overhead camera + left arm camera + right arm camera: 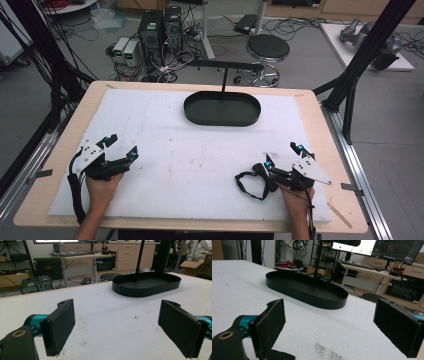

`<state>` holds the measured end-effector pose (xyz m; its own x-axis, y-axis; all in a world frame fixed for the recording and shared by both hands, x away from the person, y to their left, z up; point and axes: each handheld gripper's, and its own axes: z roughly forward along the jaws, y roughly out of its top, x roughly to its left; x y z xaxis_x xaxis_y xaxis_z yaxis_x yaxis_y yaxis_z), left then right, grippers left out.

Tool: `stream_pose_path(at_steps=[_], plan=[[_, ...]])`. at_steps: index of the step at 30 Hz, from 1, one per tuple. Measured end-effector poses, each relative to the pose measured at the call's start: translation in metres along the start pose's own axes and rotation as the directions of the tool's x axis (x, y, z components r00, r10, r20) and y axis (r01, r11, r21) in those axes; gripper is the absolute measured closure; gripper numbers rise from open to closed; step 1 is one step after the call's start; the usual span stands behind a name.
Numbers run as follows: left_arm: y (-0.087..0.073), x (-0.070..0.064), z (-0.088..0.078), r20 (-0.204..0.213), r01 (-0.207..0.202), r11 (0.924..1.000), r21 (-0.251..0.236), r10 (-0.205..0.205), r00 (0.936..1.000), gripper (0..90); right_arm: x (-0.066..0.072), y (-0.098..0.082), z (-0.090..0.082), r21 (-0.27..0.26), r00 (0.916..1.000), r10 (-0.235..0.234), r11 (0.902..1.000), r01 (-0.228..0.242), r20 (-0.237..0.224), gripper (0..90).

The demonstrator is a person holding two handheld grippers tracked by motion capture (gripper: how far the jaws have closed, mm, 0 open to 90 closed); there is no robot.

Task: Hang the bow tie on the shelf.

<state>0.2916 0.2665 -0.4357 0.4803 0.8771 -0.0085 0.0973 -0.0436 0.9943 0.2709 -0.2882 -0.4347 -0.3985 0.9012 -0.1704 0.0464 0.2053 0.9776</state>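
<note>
Two open hand-held grippers, left [120,146] and right [282,155], well short of the black tray [222,108].

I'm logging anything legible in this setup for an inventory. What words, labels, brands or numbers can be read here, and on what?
No text can be read.
Monitor screens in the right gripper view: graphics and marks, too small and blurred to read.
Cardboard box in the left gripper view: dark marking, not legible.
Black tray, white table cover, both hand-held grippers: no lettering visible.
</note>
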Motion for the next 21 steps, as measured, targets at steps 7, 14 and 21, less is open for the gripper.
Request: stream_pose_path(at_steps=[7, 14, 21], plan=[[-0.0001, 0.0003, 0.0006, -0.004, -0.001, 1.0, 0.002, 0.001, 1.0, 14.9, 0.0002, -0.0002, 0.0003, 0.006, 1.0, 0.003, 1.0, -0.003, -0.002, 9.8], [-0.0004, 0.0007, 0.001, -0.003, -0.002, 1.0, 0.002, 0.002, 1.0, 15.1, 0.0004, -0.0005, 0.0006, 0.014, 1.0, 0.003, 0.9999, -0.003, -0.004, 9.8], [-0.0008, 0.0008, 0.0013, 0.001, -0.003, 0.9999, 0.01, 0.003, 1.0, 15.1, 0.0008, -0.0005, 0.0016, 0.02, 1.0, 0.002, 0.9998, -0.002, -0.007, 9.9]])
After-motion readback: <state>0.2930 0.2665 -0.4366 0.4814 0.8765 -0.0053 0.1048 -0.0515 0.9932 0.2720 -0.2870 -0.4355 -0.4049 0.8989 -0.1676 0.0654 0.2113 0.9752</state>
